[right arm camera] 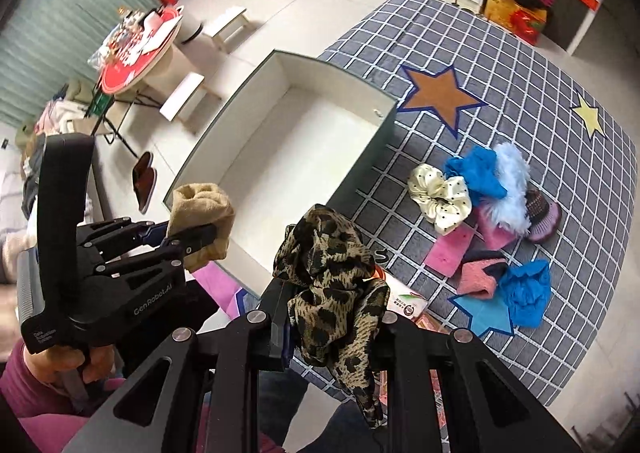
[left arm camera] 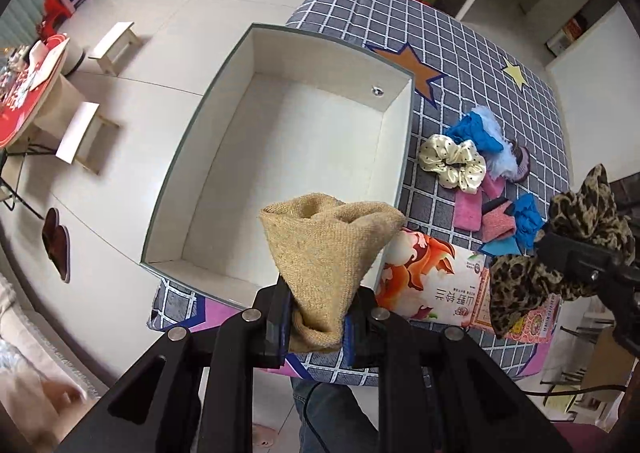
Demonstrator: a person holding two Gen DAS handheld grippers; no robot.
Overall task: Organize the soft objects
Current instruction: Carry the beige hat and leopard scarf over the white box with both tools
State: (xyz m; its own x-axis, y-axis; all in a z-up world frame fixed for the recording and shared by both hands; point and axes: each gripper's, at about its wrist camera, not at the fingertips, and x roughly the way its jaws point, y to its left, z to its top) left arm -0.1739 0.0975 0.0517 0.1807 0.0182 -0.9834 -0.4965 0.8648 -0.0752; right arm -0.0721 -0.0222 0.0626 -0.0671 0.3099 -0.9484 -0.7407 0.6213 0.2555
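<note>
My left gripper [left arm camera: 316, 327] is shut on a tan knitted cloth [left arm camera: 330, 253], held above the near rim of an open white box [left arm camera: 304, 157] with nothing in it. It also shows in the right wrist view [right arm camera: 200, 239] with the tan cloth [right arm camera: 200, 213]. My right gripper [right arm camera: 334, 327] is shut on a leopard-print scrunchie [right arm camera: 332, 285], held near the box's [right arm camera: 304, 157] near right corner; the scrunchie also shows at the right in the left wrist view [left arm camera: 560, 253]. More soft items lie on the table: a cream dotted scrunchie [right arm camera: 440, 199], blue cloths [right arm camera: 476, 175], pink cloths [right arm camera: 450, 251].
The table has a grey checked cover [right arm camera: 520, 93] with star patches. A printed packet [left arm camera: 440, 277] lies at the table's near edge beside the box. Stools [left arm camera: 116, 43], a red round table [right arm camera: 136, 57] and tiled floor lie to the left.
</note>
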